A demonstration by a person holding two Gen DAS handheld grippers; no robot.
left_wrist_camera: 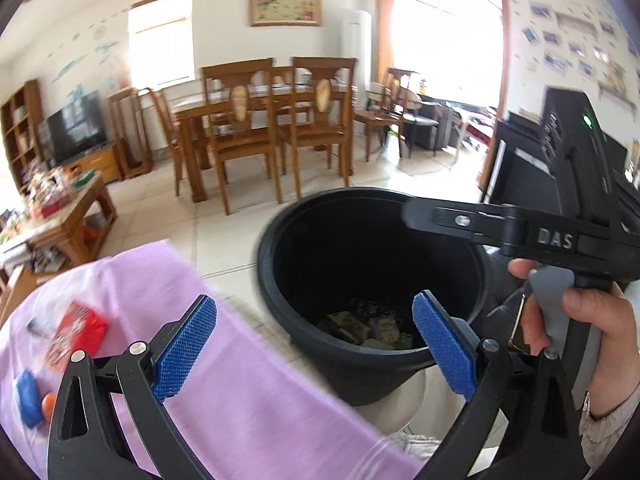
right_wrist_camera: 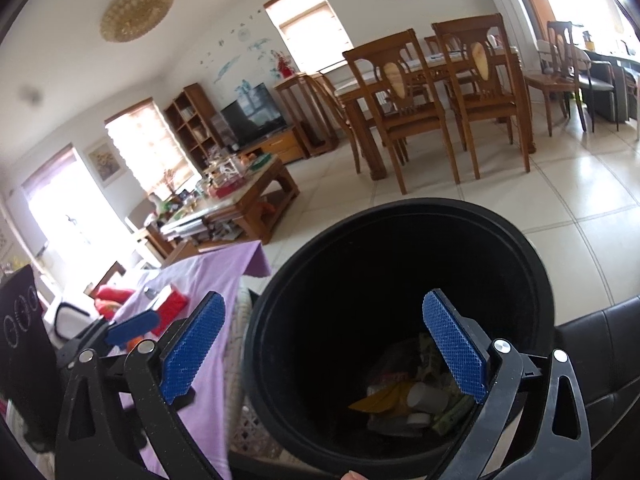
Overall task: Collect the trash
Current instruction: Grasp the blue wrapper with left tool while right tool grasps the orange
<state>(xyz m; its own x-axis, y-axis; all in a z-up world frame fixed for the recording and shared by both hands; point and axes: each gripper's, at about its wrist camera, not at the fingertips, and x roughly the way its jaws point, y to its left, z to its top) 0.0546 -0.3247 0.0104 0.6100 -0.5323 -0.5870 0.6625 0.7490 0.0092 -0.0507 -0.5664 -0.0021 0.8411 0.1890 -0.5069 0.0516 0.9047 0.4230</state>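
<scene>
Trash [right_wrist_camera: 404, 402] inside black bin [right_wrist_camera: 532, 264], right gripper [right_wrist_camera: 324, 344] empty above

A black round bin [right_wrist_camera: 400, 280] stands upright beside a purple-covered table [left_wrist_camera: 248, 380]. Wrappers and a paper cup [right_wrist_camera: 426, 398] lie inside.

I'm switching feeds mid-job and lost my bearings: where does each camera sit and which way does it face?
Left wrist: on the left gripper, angled down over the purple cloth toward the black bin; its open jaws, the right gripper and a hand show.
Right wrist: on the right gripper, looking down into the black bin at its trash; open, empty jaws and the left gripper's blue pad show.
Shared: bin, cloth, dining chairs.
</scene>
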